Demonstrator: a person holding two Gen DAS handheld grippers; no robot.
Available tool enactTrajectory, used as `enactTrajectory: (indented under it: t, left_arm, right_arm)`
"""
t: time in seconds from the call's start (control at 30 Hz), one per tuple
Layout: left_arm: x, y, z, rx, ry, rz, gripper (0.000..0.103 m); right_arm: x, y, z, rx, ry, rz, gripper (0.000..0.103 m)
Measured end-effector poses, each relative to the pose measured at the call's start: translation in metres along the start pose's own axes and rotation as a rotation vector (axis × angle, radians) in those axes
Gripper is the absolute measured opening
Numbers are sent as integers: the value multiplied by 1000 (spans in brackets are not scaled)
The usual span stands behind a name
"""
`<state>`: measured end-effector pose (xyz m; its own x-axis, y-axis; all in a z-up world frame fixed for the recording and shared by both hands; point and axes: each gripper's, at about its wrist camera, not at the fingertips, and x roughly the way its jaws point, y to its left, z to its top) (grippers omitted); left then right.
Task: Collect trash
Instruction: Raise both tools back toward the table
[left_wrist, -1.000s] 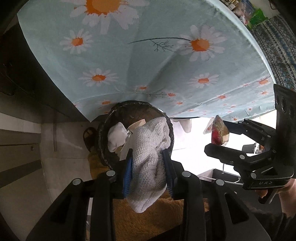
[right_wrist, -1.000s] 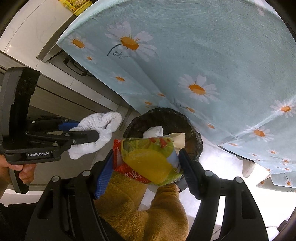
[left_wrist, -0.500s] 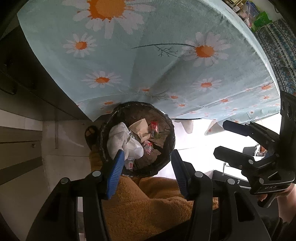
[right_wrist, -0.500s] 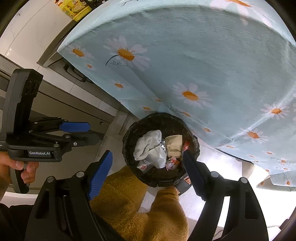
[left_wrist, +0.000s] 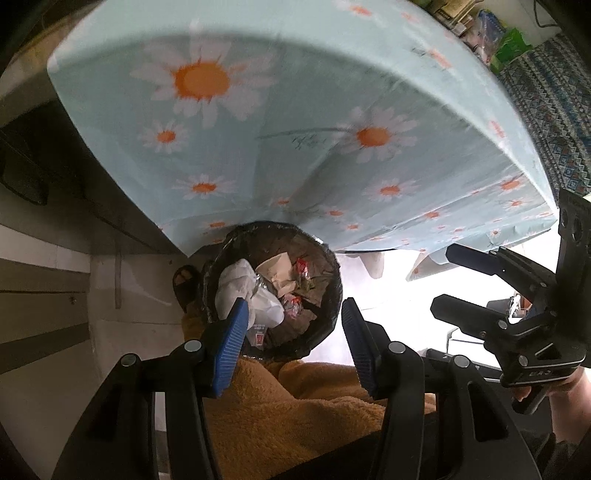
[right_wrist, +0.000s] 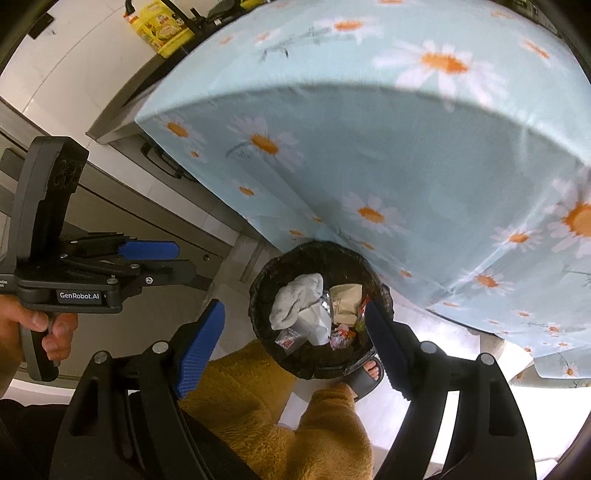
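Observation:
A round black trash bin (left_wrist: 325, 254) (right_wrist: 380, 291) stands on the floor under the table's edge. Inside lie a white cloth (left_wrist: 240, 284) (right_wrist: 295, 299), brown paper (left_wrist: 277, 267) (right_wrist: 343, 299) and small wrappers (right_wrist: 341, 338). My left gripper (left_wrist: 291, 314) is open and empty, above the bin; it also shows in the right wrist view (right_wrist: 173, 264). My right gripper (right_wrist: 295, 314) is open and empty above the bin; it also shows in the left wrist view (left_wrist: 439, 280), to the right of the bin.
A table with a light blue daisy cloth (left_wrist: 295, 129) (right_wrist: 406, 147) overhangs the bin. The person's orange fleece legs (left_wrist: 295, 406) and sandalled feet (right_wrist: 369, 373) are beside the bin. Grey cabinets (right_wrist: 110, 206) stand on the left. Yellow packets (right_wrist: 162, 22) sit on a counter.
A second ago the left gripper held the white cloth and the right a yellow snack bag. Both opened and dropped them into the bin. Both grippers have since risen.

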<state>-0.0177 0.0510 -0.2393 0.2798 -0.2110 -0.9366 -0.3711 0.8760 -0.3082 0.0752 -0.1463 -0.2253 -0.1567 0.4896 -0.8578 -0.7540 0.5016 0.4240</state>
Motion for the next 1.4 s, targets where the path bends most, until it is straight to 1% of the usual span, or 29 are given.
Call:
enactTrajectory:
  t: [0.2,0.5,0.77,0.9,1.03,1.17,1.27,1.4]
  left_arm:
    - [-28,-18,4,37,-64,6,50]
    - [-74,-51,16,93,-161,14,51]
    - [-116,-69,42,129,-262,44,51]
    - [-132,-71,56,149,-303,43,50]
    - [-143,-68,77,169,-327,38,51]
    - [-149,-59,101,184,-344,32,51]
    - [-150,-51,114,189,-346,23,51]
    - [-149,-36,138,196,-338,11,51]
  right_arm:
    - [-28,-1,3,-16,-66,26,78]
    - [-88,-1,10,-51,-212,56,78]
    - [-120,-8,31,-39,-305,46,78]
    - [-131,-13,45,-24,-352,-1,78]
    - [-135,-19,67,24,-373,-28,78]
    - [-136,-21,94,34,-391,-65,78]
    - [-135,-24,118,41,-401,-96,78]
    - [-133,-26,152,40,-415,-131,78]
